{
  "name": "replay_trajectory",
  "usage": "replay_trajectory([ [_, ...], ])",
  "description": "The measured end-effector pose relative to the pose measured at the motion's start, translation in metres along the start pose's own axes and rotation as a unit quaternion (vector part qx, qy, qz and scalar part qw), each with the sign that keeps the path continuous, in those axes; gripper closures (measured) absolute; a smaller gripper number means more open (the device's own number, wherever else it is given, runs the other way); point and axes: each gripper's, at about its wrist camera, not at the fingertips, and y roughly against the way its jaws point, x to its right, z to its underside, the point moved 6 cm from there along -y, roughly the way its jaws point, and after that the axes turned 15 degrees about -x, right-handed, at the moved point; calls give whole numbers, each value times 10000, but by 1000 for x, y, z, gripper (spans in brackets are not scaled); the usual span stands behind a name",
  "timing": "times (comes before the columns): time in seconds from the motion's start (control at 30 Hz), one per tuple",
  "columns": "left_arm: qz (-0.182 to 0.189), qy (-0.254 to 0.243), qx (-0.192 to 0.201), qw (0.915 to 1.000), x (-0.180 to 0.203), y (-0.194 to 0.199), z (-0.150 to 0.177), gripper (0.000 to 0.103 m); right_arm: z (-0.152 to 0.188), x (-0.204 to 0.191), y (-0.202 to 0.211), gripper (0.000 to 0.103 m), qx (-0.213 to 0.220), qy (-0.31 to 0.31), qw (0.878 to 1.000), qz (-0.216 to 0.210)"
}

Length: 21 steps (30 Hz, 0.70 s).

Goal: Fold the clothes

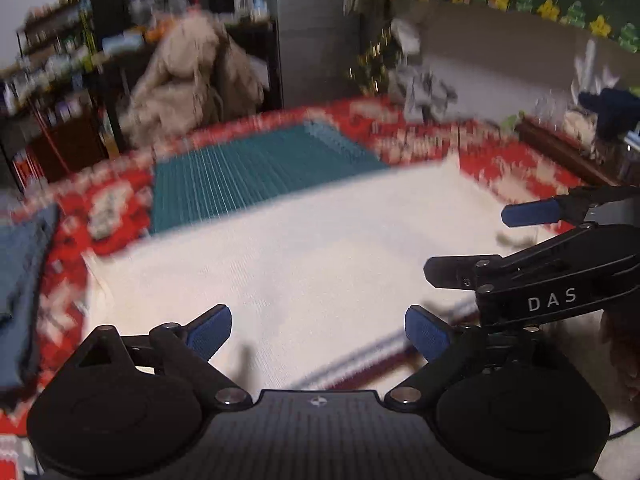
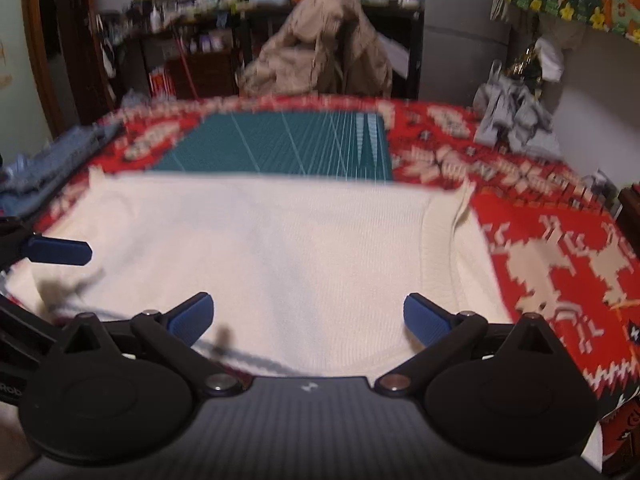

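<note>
Since the table (image 2: 560,216) carries everything, it comes first: its red patterned cloth (image 2: 532,264) covers the top edge to edge, likely just protection or decor. One teal cutting mat (image 2: 280,148) lies flat toward the far edge, centred, under the far hem of the white garment (image 2: 280,240), so it probably marks the working zone for folds. That one white knit piece, the task's thing, is spread flat across the near half of the table, from near the left edge to well short of the right edge; the flat spread suits a first fold, which judging by the layout is not yet made. One corner of it at the right far side (image 2: 460,204) is turned up slightly.

Other clothes: one blue denim-like item (image 2: 52,160) at the left edge, one grey crumpled item (image 2: 516,120) at the far right corner, probably queued or set aside. One beige heap (image 2: 320,48) sits off the table behind the far edge.

Two grippers. Left gripper (image 1: 318,334) hovers above the garment's near hem, jaws spread wide, nothing between them. Right gripper (image 2: 308,320) same: jaws wide apart, empty, above the near hem just beside the left one. Both look placed to pinch that hem.
</note>
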Motion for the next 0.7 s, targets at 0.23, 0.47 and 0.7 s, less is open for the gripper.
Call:
replay_trajectory([
  [0.23,-570,216,504,9969,-25,-8,-31,11,-31,5,13,1,421,215,9987,201],
  [0.47,-160,1125,-174,9934,-59,-67,-42,39,-58,6,-27,1,225,202,9994,189],
  [0.7,-223,1008,-301,9942,-58,-67,-27,30,-46,-3,-62,1,-248,340,9987,289],
])
